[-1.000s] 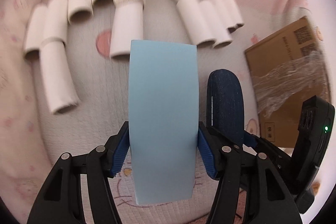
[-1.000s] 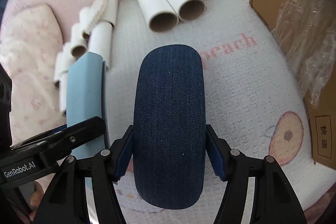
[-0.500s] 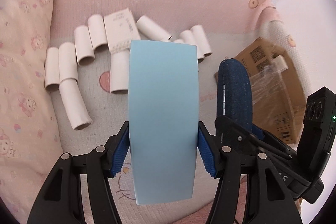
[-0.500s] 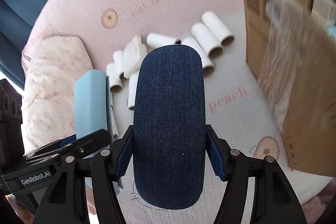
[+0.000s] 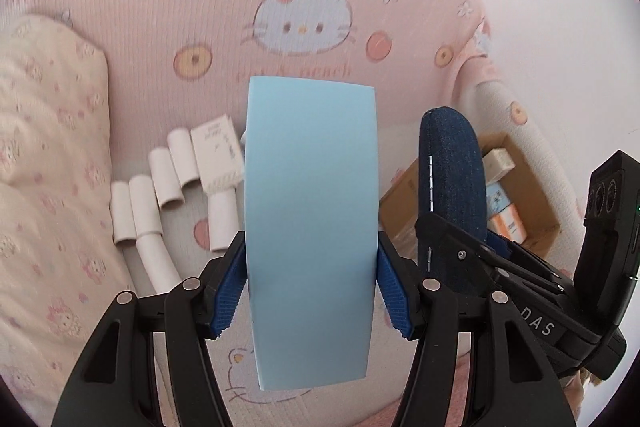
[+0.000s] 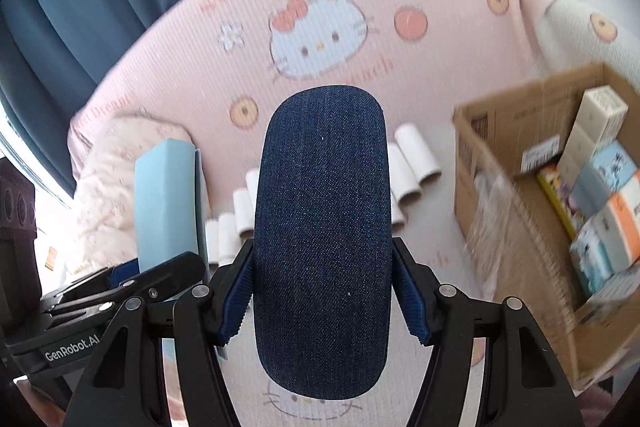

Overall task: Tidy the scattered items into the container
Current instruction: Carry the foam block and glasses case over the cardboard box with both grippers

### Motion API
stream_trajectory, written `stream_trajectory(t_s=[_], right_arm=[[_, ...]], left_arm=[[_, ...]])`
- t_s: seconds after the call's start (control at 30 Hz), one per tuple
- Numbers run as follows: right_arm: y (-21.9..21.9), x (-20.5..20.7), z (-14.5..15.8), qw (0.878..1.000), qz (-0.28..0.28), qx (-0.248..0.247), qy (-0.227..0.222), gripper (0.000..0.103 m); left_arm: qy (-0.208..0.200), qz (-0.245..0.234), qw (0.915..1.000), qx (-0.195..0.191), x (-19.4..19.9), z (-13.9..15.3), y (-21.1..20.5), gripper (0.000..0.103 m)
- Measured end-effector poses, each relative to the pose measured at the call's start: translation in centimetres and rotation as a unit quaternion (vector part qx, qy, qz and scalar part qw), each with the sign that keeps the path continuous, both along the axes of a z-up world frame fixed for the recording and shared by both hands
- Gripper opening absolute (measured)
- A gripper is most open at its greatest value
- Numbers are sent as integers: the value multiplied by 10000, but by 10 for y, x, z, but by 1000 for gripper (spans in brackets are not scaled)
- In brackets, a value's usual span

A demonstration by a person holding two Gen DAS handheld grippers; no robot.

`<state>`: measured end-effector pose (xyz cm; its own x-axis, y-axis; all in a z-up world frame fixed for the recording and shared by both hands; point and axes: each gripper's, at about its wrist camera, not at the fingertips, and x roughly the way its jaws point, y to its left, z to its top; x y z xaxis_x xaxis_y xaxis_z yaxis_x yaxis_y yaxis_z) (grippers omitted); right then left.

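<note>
Above the pink blanket [image 5: 168, 27] I'm holding both tongs up off the bed. My left gripper [image 5: 311, 285] is clamping a light blue case [image 5: 312, 227] by its long sides, blue pads [image 5: 228, 291] pressing in on both edges, case standing upright in the jaws. My right gripper [image 6: 323, 289] is clamping a denim case [image 6: 322, 239] the same way, pads [image 6: 412, 301] tight against its flanks. In the left view the denim case [image 5: 454, 195] is showing edge-on just to the right of the blue one, the two apart, not touching. In the right view the blue case [image 6: 166, 203] is sitting to the left, held in the other tongs. Below, white tubes [image 5: 146, 199] are lying scattered in a loose row on the blanket, with a small white box [image 5: 218, 157] among them; more tubes [image 6: 416, 157] are showing past the denim case. The cardboard box [image 6: 516, 147] is standing open at the right, well apart from the tubes, small cartons [image 6: 604, 183] packed inside, clear film hanging on its near wall. A floral pillow [image 5: 44, 131] is lying at the left
</note>
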<state>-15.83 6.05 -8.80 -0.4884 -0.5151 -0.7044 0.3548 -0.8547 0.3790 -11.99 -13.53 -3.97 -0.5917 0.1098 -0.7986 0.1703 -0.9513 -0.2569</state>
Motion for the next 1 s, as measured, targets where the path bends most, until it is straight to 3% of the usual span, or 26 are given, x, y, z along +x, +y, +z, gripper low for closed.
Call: stream_trajectory(t_s=[0.13,0.37,0.8,1.0], right_arm=[[3,0,23,9996,86,-1,264,62],[7,-1,49,9984,153,165,518,62],[38,-20,49,9974,101,524,489,62],[71,-37,45,9912,-7,1227,494,62]], left_arm=[[186,35,9998,-38,-3,20,6,64],[221,222,9995,-43,-7,27,10,64],[152,-47,9997,157,-38,17,45,64],[-131,-415,9977,519,-75,-3,85,64]])
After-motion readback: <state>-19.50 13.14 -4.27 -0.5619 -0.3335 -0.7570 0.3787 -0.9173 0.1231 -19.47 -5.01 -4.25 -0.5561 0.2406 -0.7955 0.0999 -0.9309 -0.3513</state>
